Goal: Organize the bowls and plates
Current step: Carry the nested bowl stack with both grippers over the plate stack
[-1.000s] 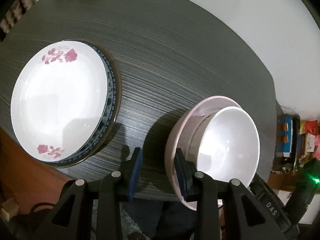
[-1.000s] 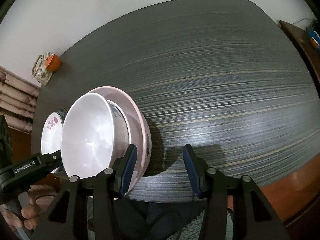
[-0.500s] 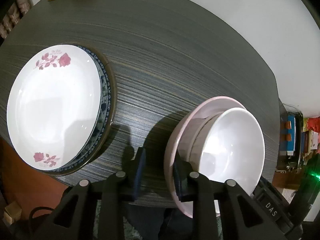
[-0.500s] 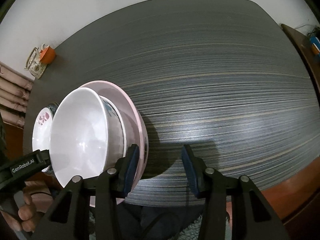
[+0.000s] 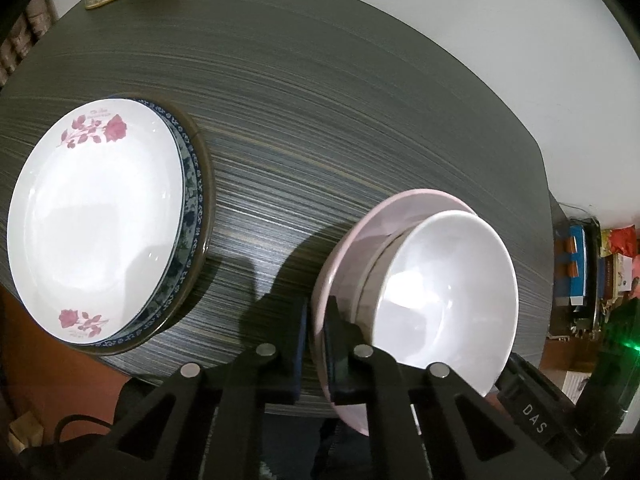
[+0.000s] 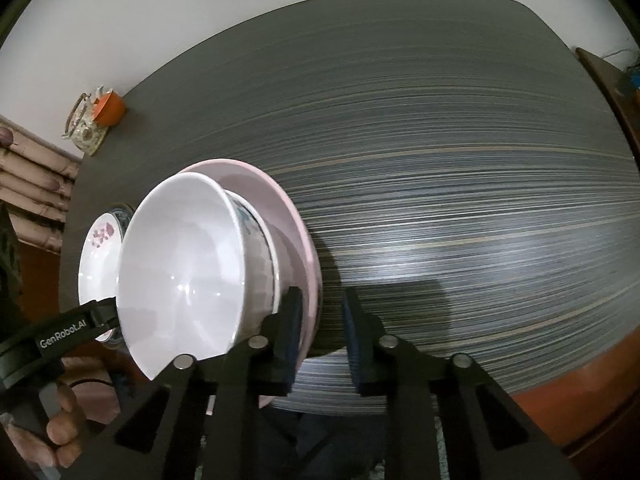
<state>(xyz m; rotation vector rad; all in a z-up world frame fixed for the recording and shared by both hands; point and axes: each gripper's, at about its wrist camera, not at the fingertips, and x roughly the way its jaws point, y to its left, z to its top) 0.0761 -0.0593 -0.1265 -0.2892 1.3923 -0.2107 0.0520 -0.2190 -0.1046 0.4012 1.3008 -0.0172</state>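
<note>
1. The left gripper (image 5: 316, 334) is closed on the near rim of the pink bowl (image 5: 348, 248); one pad sits outside the rim, the other inside.
2. The right gripper (image 6: 320, 326) straddles the opposite side of the same rim (image 6: 308, 248). Its jaws stand narrowly parted with a visible gap on the outer side, so no firm clamp is apparent.
3. The pink bowl holds nested contents: a patterned bowl (image 6: 256, 228) sits inside it, and a white bowl (image 5: 444, 296) sits inside that. The white bowl is empty.
4. The pink bowl stands at the near edge of the dark striped table (image 5: 320, 120).
5. To the left, a rose-printed plate (image 5: 96, 216) rests on a blue-patterned plate (image 5: 192, 216), itself on a dark-rimmed plate (image 5: 206, 184).
6. A teapot (image 6: 86, 130) and an orange cup (image 6: 110, 109) occupy the far corner.
</note>
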